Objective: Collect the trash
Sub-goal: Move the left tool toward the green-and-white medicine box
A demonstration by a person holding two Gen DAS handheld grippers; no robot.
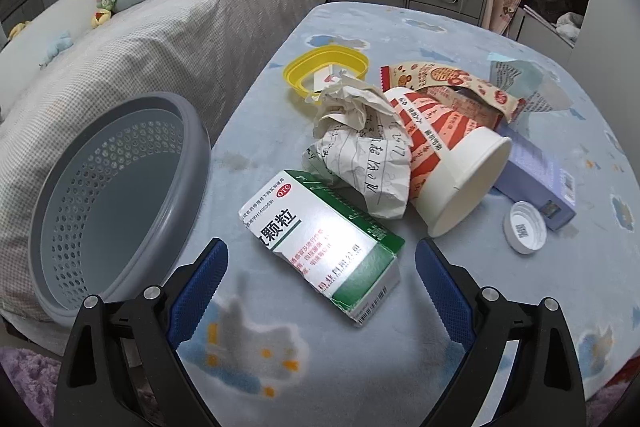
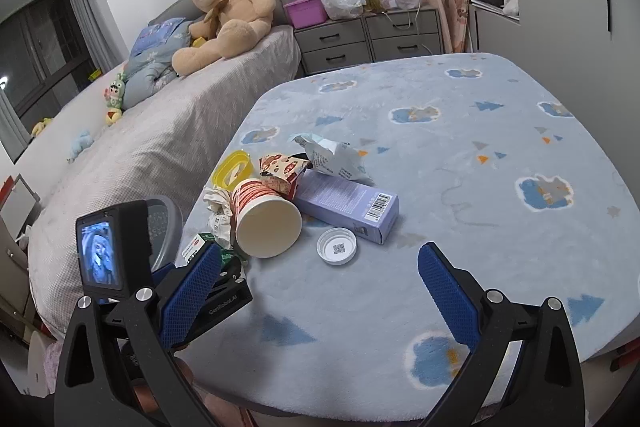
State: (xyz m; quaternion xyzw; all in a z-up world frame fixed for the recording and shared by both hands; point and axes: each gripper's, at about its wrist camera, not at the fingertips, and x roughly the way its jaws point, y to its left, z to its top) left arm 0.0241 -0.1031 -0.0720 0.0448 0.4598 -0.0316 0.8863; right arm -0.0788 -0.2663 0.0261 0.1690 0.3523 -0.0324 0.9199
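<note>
A pile of trash lies on the blue blanket-covered table (image 1: 320,367). My left gripper (image 1: 322,263) is open, its jaws either side of a green-and-white medicine box (image 1: 320,247). Behind the box lie crumpled paper (image 1: 360,155), a tipped red-and-white paper cup (image 1: 448,167), a snack wrapper (image 1: 452,83), a purple box (image 1: 536,183), a white bottle cap (image 1: 525,227) and a yellow lid (image 1: 320,71). A grey perforated basket (image 1: 116,203) stands at the left. My right gripper (image 2: 320,267) is open and empty, near the cap (image 2: 337,246) and cup (image 2: 266,217).
A bed (image 2: 140,147) with a teddy bear (image 2: 224,7) and small toys runs along the table's left. Grey drawers (image 2: 368,39) with bags and a pink box stand behind. The left gripper's body (image 2: 116,247) shows at the right wrist view's lower left.
</note>
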